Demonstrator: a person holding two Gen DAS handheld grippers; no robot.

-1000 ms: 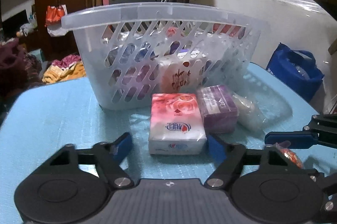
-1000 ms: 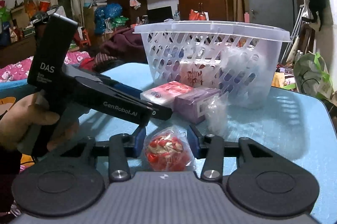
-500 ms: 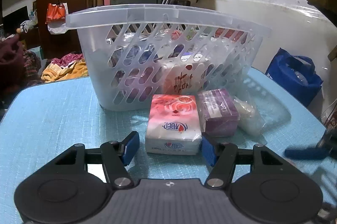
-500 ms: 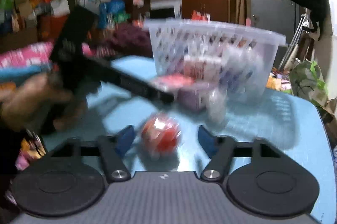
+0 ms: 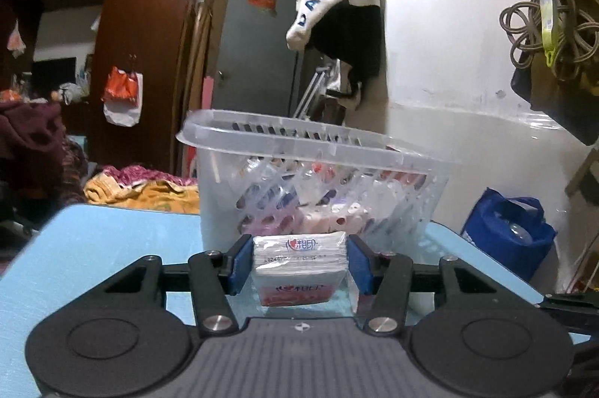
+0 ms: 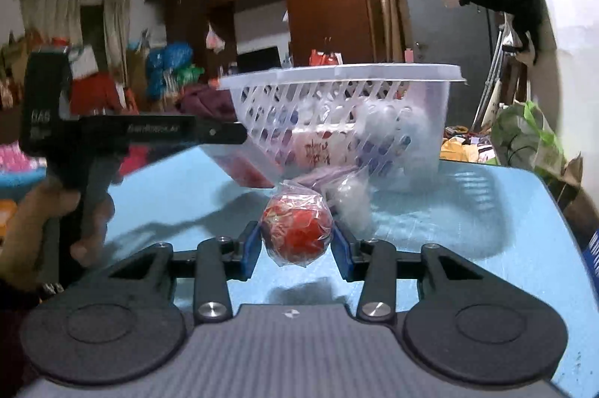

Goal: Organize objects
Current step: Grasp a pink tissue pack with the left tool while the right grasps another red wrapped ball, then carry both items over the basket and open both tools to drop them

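My left gripper point(image 5: 297, 263) is closing on a tissue pack point(image 5: 298, 270), held between its blue pads above the blue table point(image 5: 93, 248), just before the clear slotted basket point(image 5: 310, 169). The pack is white on top, pink-red below. My right gripper point(image 6: 295, 240) clasps a red ball in crinkly clear wrap point(image 6: 297, 229), apparently lifted off the table.

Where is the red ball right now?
The red ball, wrapped in plastic, sits between the right gripper fingers, above the blue table, in front of the basket.
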